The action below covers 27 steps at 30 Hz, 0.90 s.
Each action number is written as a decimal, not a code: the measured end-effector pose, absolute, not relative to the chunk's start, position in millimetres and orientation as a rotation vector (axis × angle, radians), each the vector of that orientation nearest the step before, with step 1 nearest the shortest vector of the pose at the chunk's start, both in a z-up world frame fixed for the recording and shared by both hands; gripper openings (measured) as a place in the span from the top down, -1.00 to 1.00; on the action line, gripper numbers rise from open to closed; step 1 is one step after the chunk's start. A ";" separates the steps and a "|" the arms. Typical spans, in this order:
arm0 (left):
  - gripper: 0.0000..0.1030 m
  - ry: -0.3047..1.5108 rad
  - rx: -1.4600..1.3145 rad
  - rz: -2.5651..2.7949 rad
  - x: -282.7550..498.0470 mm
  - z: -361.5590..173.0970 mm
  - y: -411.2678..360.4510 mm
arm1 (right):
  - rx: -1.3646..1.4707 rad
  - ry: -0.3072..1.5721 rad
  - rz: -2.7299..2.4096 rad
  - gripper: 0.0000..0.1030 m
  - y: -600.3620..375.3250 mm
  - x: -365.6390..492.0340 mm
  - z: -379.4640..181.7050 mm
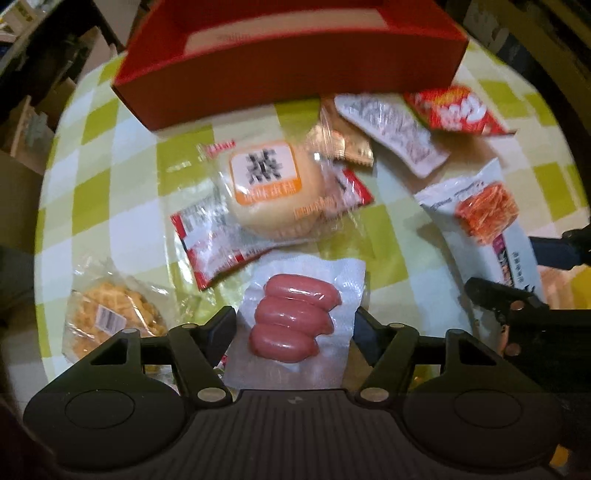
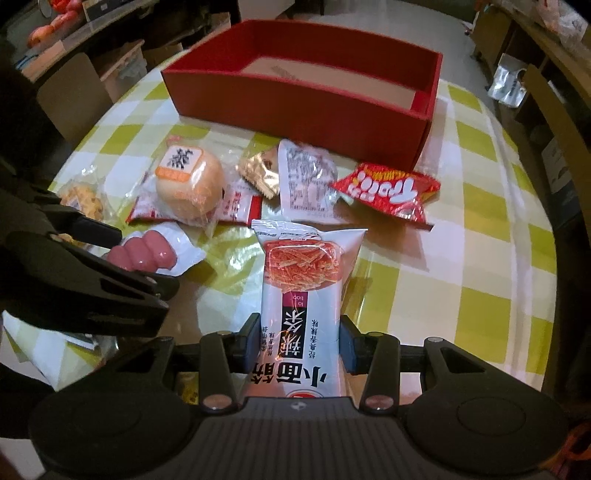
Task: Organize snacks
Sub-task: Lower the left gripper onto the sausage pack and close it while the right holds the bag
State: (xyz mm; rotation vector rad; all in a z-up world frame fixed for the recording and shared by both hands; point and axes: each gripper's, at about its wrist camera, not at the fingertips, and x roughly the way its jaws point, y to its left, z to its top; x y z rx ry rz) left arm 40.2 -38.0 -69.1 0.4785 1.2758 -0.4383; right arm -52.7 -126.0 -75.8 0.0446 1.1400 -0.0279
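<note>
**A crowded room around a checked table**

A green-and-white checked tablecloth [image 2: 476,206] covers the table. Cardboard boxes [image 2: 122,62] and a shelf with red fruit [image 2: 55,18] stand on the left; wooden chairs [image 2: 554,110] and furniture crowd the right. Light is dim and warm.

Round table [image 2: 480,206] under a green-and-white checked cloth, glossy, perhaps beneath a clear cover. At the far side, an open red cardboard box [image 2: 303,110]. Nearer, scattered: wrapped steamed cake [image 2: 188,184], gold sachet [image 2: 258,170], white packet [image 2: 306,181], red crisp bag [image 2: 388,192], sausage pack [image 1: 295,317], shredded-topped bun [image 1: 114,314].
</note>
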 end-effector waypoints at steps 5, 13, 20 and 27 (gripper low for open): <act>0.31 1.238 0.430 -0.469 34.6 -46.1 -36.0 | 0.047 1.113 -0.026 0.03 -124.7 -52.2 -66.4; -0.55 1.291 0.469 -0.425 50.8 -77.8 -39.8 | 0.046 1.140 -0.025 0.03 -124.8 -49.6 -72.5; -0.53 1.351 0.421 -0.406 55.7 -96.0 -41.1 | 0.044 1.158 -0.024 0.03 -125.4 -48.2 -77.3; -0.43 1.300 0.471 -0.416 43.4 -86.7 -50.8 | 0.044 1.143 -0.033 0.03 -127.1 -49.9 -74.7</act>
